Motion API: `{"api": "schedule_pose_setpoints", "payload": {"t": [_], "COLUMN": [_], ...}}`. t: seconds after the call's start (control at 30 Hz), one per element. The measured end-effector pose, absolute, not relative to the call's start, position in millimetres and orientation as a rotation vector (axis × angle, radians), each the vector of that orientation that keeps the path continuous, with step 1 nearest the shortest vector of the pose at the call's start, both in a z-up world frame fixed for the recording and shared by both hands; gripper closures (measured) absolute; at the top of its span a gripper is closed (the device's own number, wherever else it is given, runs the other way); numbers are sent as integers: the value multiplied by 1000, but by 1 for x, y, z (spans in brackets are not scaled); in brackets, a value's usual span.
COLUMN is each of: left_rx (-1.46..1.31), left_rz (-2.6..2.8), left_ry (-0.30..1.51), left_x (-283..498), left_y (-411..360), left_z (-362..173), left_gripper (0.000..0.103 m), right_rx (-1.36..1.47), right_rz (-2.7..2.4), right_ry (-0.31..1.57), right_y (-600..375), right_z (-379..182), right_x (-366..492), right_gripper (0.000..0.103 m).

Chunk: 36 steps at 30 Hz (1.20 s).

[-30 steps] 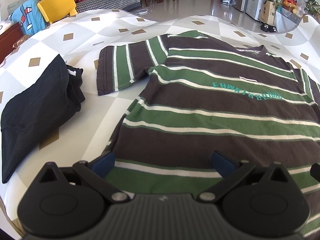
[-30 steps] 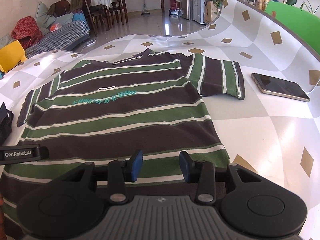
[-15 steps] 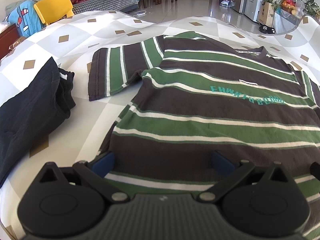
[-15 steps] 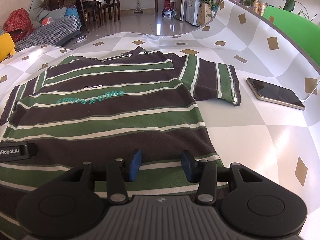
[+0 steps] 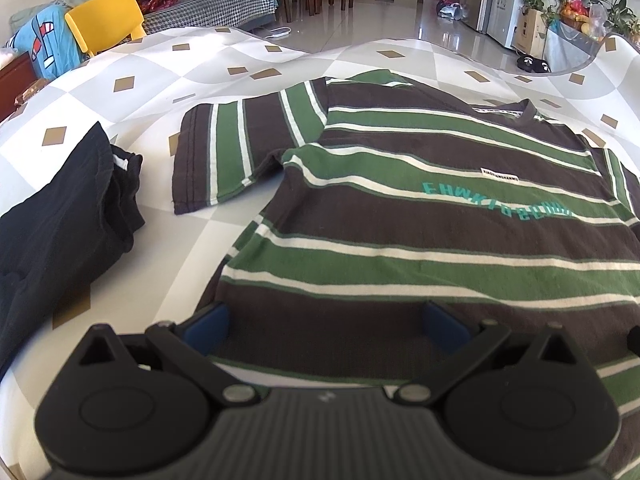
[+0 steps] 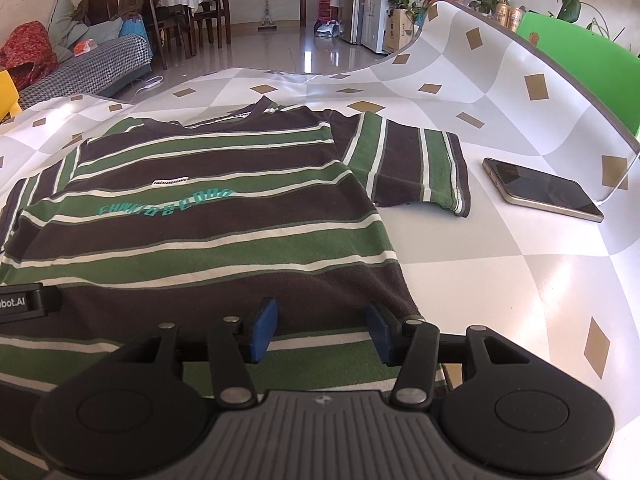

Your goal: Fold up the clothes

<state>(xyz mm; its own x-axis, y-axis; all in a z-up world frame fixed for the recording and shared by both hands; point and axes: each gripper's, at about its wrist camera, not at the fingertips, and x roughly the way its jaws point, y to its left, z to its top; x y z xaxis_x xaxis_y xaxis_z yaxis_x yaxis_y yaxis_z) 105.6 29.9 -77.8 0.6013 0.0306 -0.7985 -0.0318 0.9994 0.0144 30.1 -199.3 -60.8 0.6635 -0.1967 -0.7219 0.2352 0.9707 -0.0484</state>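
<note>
A brown, green and white striped T-shirt [image 5: 420, 232] [image 6: 200, 232] lies flat, front up, on the checked table cover, with both sleeves spread out. My left gripper [image 5: 326, 322] hovers over its lower left part, jaws wide apart and nothing pinched. My right gripper [image 6: 322, 330] hangs over the lower right part near the side seam. Its jaws are opening, with only the flat cloth beneath them and no fold gripped. The hem nearest me is hidden under both gripper bodies.
A black garment [image 5: 60, 232] lies heaped left of the shirt. A phone [image 6: 542, 190] with a white cable lies on the table to the right, beyond the right sleeve [image 6: 416, 168]. The cover curls up at the far right. Chairs and a sofa stand behind.
The right gripper's jaws have spread wider. Both views have crept a little forward over the shirt, so the hem stripes have slid under the gripper bodies.
</note>
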Motion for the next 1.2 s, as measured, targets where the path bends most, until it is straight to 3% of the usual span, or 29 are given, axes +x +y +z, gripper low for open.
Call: {"api": "schedule_pose_setpoints", "payload": {"t": [1.2], "left_rx": [-27], "left_rz": [70], "left_ry": [983], "left_x": [101], "left_y": [23], "left_z": [-69], "left_gripper": [0], "right_rx": [113], "right_rz": [-256], "right_ry": [845], "right_y": [-202], "right_z": [-47], "right_x": [28], "right_gripper": [54]}}
